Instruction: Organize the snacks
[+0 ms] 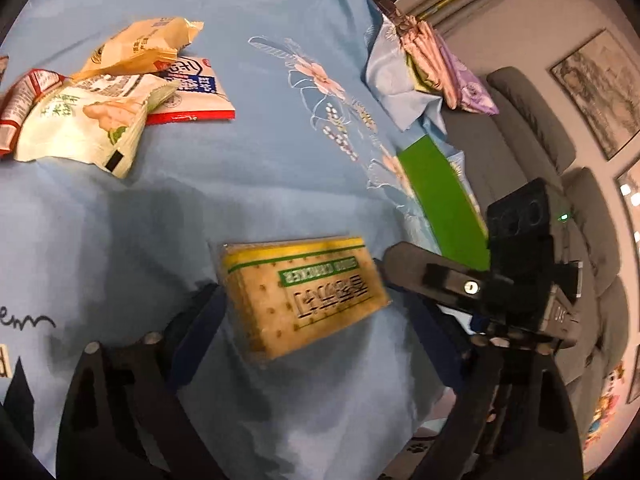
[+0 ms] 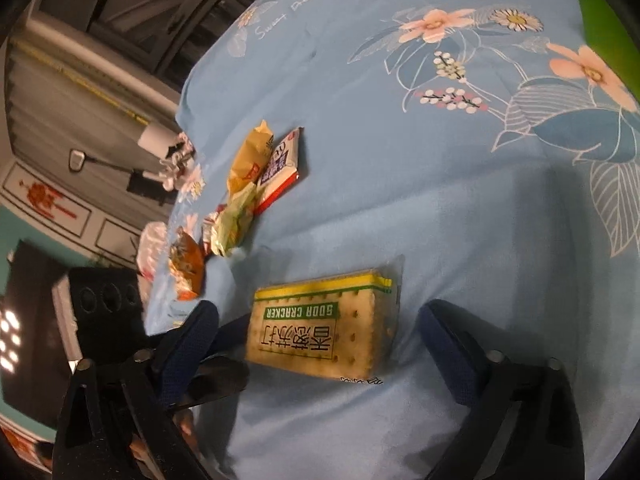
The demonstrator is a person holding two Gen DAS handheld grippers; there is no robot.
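Note:
A soda cracker pack with a yellow and green label lies on the blue floral cloth. My left gripper is open, its blue fingers on either side of the pack. The pack also shows in the right wrist view, between the open blue fingers of my right gripper. A pile of snack packets lies at the far left of the cloth; it also shows in the right wrist view. The right gripper's black body reaches in from the right in the left wrist view.
A green board lies at the cloth's right edge. Folded fabrics are stacked at the far right. A grey sofa stands beyond the table. The left gripper's black body shows at the left in the right wrist view.

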